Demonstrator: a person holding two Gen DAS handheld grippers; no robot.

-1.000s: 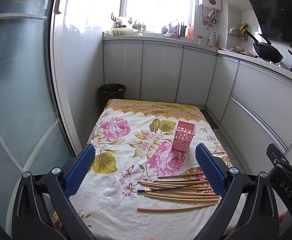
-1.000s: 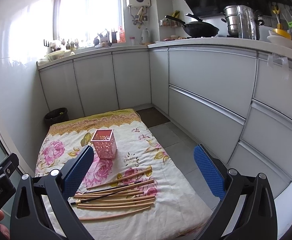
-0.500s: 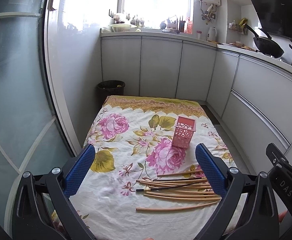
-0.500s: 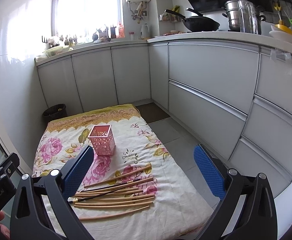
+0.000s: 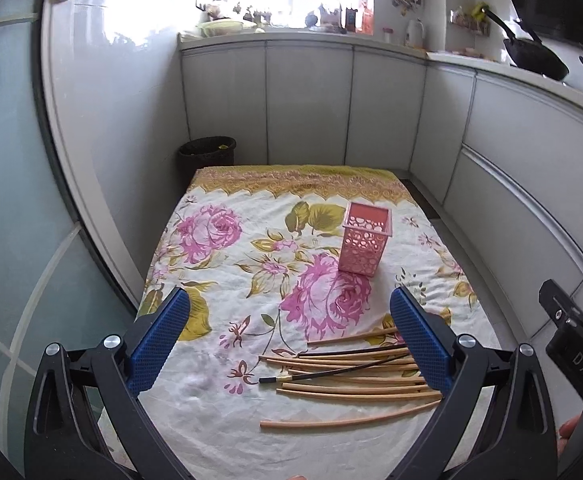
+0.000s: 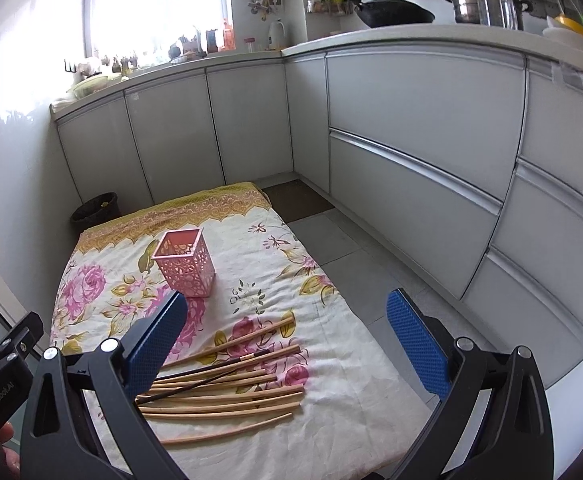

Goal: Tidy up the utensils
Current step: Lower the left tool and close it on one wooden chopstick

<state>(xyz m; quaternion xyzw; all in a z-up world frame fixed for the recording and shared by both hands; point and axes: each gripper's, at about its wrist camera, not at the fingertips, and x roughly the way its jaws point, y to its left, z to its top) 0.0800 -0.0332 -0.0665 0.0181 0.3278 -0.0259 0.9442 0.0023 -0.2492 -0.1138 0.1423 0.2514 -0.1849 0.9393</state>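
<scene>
The left gripper (image 5: 289, 334) hangs above the near end of the floral cloth (image 5: 227, 296), its blue-padded fingers (image 5: 159, 338) spread wide with nothing between them. The right gripper (image 6: 287, 338) hangs just beside it over the same end, fingers (image 6: 417, 346) equally wide apart and empty.

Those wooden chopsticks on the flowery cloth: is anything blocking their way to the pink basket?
Nothing visible. Only bare floral cloth separates the wooden chopsticks from the upright, empty pink perforated basket.
</scene>
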